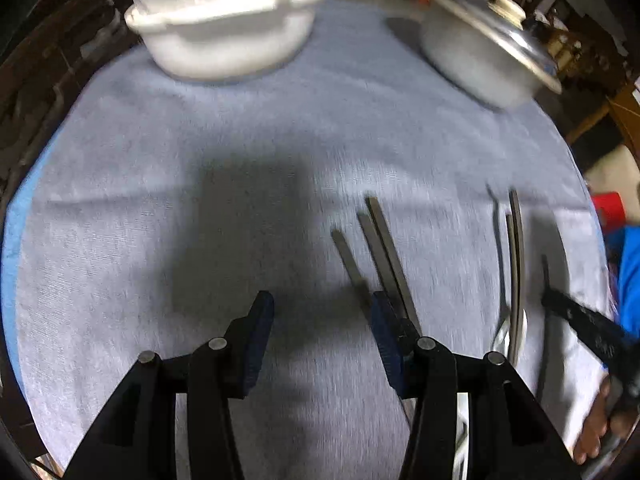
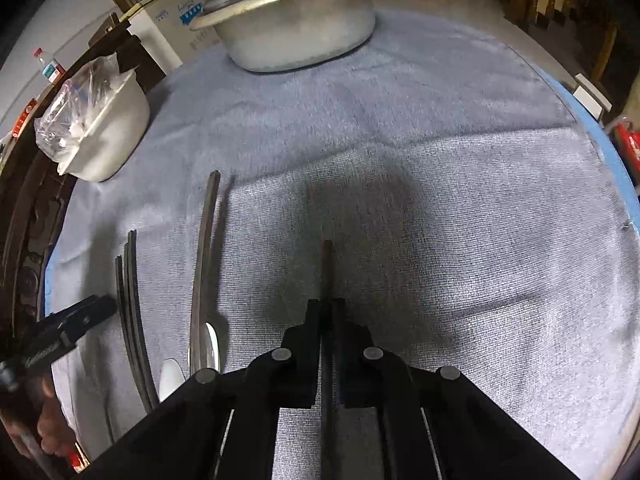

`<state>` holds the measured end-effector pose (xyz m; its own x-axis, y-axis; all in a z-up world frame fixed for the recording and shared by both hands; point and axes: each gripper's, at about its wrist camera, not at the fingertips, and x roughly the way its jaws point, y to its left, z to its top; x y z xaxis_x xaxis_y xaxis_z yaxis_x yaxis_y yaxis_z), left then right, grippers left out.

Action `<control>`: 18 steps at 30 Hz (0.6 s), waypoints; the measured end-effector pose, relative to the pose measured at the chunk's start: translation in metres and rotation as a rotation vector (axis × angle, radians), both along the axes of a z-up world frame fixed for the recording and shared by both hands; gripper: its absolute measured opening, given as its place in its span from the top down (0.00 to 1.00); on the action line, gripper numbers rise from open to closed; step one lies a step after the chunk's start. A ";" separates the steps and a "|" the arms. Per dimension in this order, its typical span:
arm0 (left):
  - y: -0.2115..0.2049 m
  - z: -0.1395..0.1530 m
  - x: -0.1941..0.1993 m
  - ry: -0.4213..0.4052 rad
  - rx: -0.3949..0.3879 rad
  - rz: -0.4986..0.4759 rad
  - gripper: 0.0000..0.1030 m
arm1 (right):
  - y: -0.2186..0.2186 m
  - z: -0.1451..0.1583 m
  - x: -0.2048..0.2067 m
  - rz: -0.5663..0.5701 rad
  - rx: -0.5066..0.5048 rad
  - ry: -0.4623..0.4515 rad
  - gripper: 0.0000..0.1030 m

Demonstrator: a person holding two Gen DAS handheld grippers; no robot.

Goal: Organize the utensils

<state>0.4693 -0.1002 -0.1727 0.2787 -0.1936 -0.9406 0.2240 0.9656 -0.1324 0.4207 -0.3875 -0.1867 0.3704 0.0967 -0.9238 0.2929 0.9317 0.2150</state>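
Left wrist view
Left gripper (image 1: 320,316): its two blue-padded fingers stand wide apart above the cloth, with nothing between them.
Table cloth (image 1: 248,128): pale grey-blue towelling spread over the table, with a dark shadow in the middle.
Flat utensil handles (image 1: 384,248): three thin dark metal strips lie side by side on the cloth, just beside the right-hand finger, which hides their near ends.
Spoons (image 1: 516,264): further right, two or three long handles lie close together, with shiny bowls at their near ends.
Right gripper (image 1: 576,320): a black finger enters from the right edge, just beside the spoons; this view is too blurred to tell how its fingers stand.
White bowl (image 1: 224,40): at the far side, with clear plastic wrapping bunched on top.
Metal pot (image 1: 480,56): at the far right, with a lid and a pale knob.

Right wrist view
Right gripper (image 2: 329,306): fingers drawn together, clamped on a thin dark utensil handle (image 2: 327,268) that points straight ahead just above the cloth.
Spoons (image 2: 204,264): on the cloth to the left, well apart from the held handle.
Flat utensil handles (image 2: 130,304): left again, next to the left gripper (image 2: 84,316).
Metal pot (image 2: 296,28): far centre.
White bowl (image 2: 108,136): far left.
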 end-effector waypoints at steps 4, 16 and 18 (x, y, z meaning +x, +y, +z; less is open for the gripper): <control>-0.011 -0.002 0.008 -0.007 0.050 0.024 0.50 | -0.003 0.002 -0.002 -0.001 0.016 0.008 0.92; -0.038 -0.005 0.002 -0.087 0.126 -0.062 0.95 | 0.013 0.001 0.014 0.065 -0.083 0.067 0.94; -0.033 -0.004 -0.009 -0.084 0.127 -0.076 0.95 | 0.013 0.002 0.011 0.060 -0.077 0.059 0.94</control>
